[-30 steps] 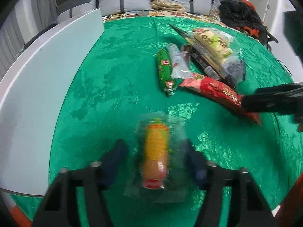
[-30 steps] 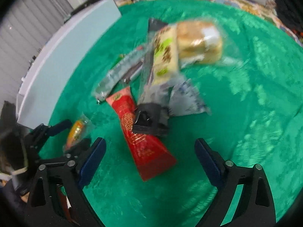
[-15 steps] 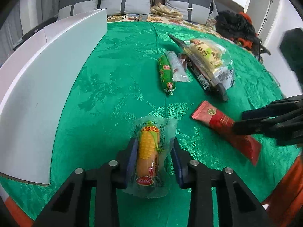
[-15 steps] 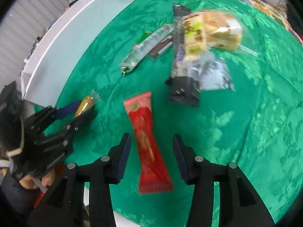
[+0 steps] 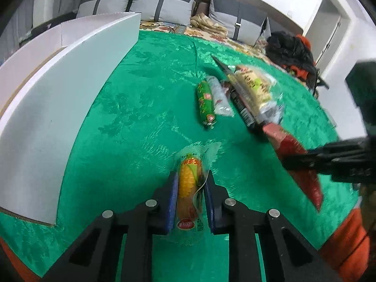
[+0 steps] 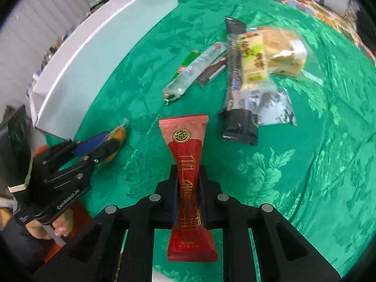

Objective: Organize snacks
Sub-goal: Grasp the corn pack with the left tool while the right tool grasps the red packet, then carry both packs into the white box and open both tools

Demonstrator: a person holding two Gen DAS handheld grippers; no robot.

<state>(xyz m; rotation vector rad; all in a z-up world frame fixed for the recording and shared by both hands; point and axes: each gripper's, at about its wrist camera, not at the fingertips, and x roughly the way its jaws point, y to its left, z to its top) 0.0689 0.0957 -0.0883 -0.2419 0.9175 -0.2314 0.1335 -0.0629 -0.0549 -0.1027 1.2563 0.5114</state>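
Left tool (image 5: 190, 188) grips a corn sausage (image 5: 189, 183), right tool (image 6: 188, 188) pinches a red packet (image 6: 186, 164); other snacks (image 6: 244, 70) lie unsorted on the green tabletop (image 6: 305, 164) beside the white box (image 5: 58, 117).

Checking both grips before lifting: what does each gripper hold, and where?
Left gripper pinches the corn snack at its middle; right gripper pinches the red packet across its narrowed middle.

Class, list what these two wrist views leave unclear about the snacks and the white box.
- White box, both views: only its outer wall shows, so the inside is hidden.
- Red packet, left view: blurred, crossed by the right tongs.
- Corn sausage, right view: mostly behind the left tongs.
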